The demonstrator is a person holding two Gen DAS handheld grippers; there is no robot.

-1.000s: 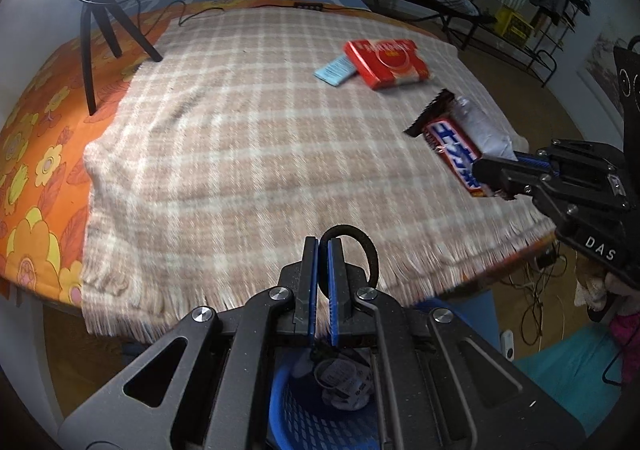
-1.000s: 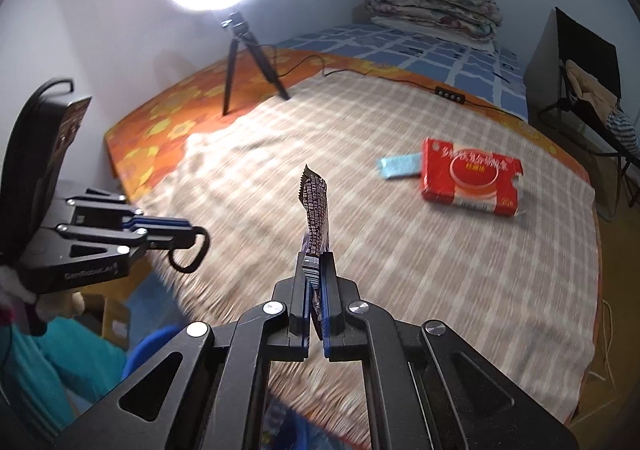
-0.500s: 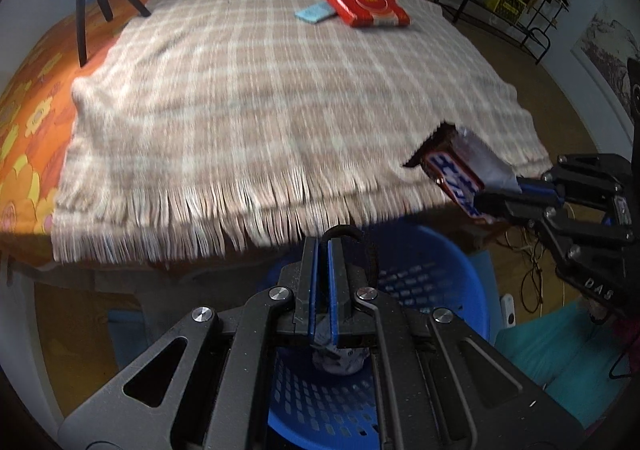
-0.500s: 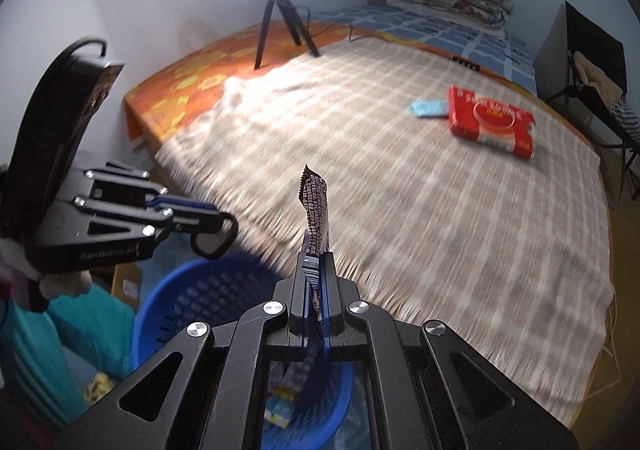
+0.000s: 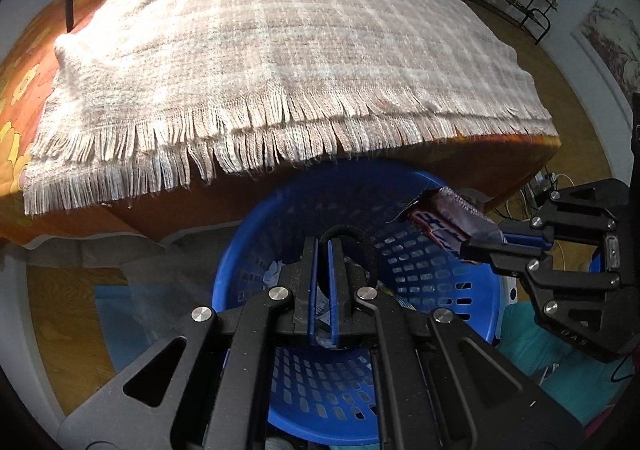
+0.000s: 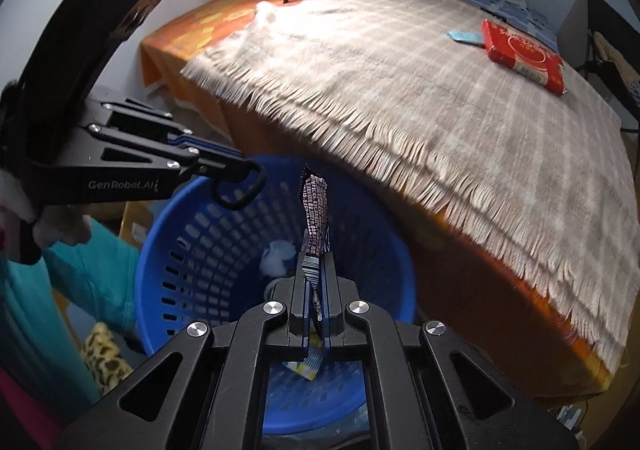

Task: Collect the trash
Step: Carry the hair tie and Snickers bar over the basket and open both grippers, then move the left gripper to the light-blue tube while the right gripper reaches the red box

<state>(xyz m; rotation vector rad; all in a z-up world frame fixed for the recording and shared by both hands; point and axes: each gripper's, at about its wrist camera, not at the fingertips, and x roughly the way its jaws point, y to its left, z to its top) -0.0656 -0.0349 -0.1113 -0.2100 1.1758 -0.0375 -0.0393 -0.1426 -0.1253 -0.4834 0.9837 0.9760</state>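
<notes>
A black elastic hair tie (image 5: 362, 246) is clamped by the left gripper (image 5: 323, 250) and a crinkled snack wrapper (image 6: 314, 217) by the right gripper (image 6: 316, 262), both held above the blue perforated plastic basket (image 5: 440, 282).

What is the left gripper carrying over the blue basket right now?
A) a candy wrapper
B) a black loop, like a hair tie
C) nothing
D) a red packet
B: the left gripper is shut on a black loop that sticks up past its fingertips above the blue basket; the candy wrapper is in the right gripper.
</notes>
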